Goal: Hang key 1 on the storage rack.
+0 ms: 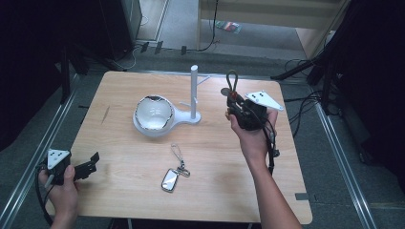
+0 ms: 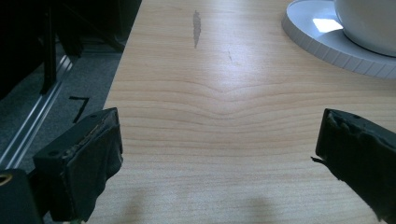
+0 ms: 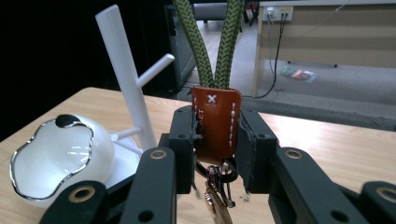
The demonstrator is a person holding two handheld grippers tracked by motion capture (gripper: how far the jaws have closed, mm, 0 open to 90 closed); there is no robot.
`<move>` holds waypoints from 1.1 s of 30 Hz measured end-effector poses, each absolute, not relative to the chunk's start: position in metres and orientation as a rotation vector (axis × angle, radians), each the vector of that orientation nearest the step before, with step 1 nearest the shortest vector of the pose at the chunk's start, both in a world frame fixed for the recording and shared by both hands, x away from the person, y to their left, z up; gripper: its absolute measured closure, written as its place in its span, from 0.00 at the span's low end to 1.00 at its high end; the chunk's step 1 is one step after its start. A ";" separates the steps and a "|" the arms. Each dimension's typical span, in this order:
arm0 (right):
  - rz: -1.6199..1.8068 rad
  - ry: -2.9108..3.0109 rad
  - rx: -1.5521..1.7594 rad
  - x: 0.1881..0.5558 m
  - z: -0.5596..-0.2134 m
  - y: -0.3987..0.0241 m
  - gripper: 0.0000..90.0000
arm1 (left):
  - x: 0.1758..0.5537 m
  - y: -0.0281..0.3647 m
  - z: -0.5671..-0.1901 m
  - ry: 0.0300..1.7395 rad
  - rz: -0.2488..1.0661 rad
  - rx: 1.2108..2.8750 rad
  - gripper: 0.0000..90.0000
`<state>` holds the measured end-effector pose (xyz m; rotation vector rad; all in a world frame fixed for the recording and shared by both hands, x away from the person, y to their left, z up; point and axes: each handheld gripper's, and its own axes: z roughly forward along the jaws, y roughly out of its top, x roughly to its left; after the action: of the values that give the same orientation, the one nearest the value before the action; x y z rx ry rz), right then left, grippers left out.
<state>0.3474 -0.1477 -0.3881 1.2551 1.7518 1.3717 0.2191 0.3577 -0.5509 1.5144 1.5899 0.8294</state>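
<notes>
Right gripper (image 3: pixel 215 142) — clamped on the brown leather tab (image 3: pixel 215 122) of a keychain, green cord loop (image 1: pixel 232 80) standing upright. White peg stand (image 1: pixel 194 90) lies just to its left, side peg level with the loop. Left gripper (image 1: pixel 90 163) — jaws apart, idle near the table's front-left corner.

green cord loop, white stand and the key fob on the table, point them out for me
green cord loop (image 3: pixel 215 42): right gripper view, on its right strand above the brown leather tab.
white stand (image 1: pixel 194 90): high view, midway up its upright post.
key fob (image 1: pixel 170 179): high view, middle of its silver body.
</notes>
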 end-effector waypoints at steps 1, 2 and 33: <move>1.381 1.758 1.243 0.349 -0.388 -0.146 0.79 | 0.219 0.358 -0.551 1.591 0.829 1.515 0.01; 1.383 1.760 1.239 0.350 -0.387 -0.144 0.79 | 0.219 0.358 -0.551 1.590 0.829 1.515 0.01; 1.372 1.926 1.159 0.385 -0.400 -0.115 0.77 | 0.219 0.359 -0.551 1.589 0.819 1.515 0.01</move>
<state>0.3852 -0.1152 -0.4004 1.1590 1.9262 1.3724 0.2195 0.3587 -0.5510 1.5146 1.5887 0.8186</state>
